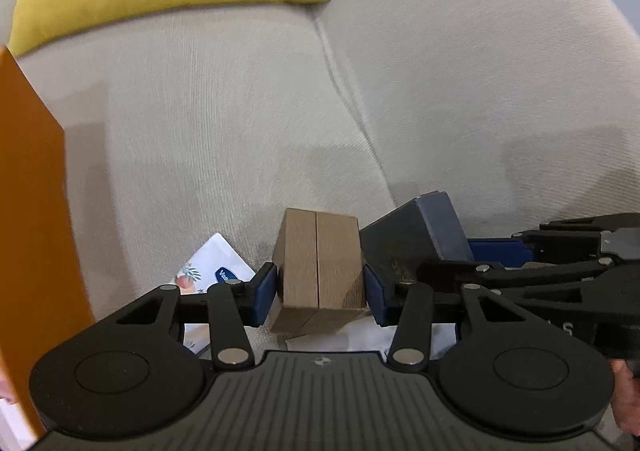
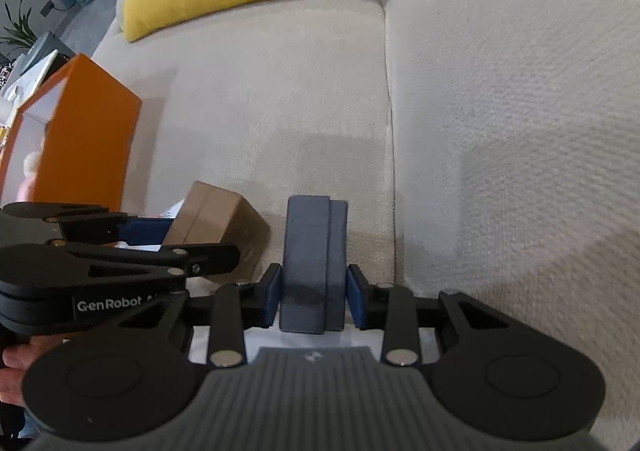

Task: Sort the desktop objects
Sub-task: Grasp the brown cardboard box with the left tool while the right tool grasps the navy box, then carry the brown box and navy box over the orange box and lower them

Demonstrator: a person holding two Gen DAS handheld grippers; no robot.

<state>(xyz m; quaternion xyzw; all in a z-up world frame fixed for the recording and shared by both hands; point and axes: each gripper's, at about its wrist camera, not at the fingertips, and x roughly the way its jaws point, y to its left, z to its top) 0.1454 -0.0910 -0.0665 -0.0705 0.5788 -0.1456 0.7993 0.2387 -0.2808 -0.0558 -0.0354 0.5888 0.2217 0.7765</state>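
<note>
**A:** Looking at the left wrist view, the left gripper (image 1: 320,283) pinches a brown box (image 1: 320,263) at lower centre, and its base hides whatever's underneath. A white packet (image 1: 212,263) peeks out, label mostly covered.

**B:** Yep, and the right gripper (image 2: 312,295) clamps a grey-blue box (image 2: 314,263). The orange bin (image 2: 80,139) is cut off at the left edge, contents blurry. Sofa (image 2: 480,131) behind.

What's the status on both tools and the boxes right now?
Left tool shut on brown box. Right tool shut on grey box. Orange bin open at left, path unobstructed.
</note>
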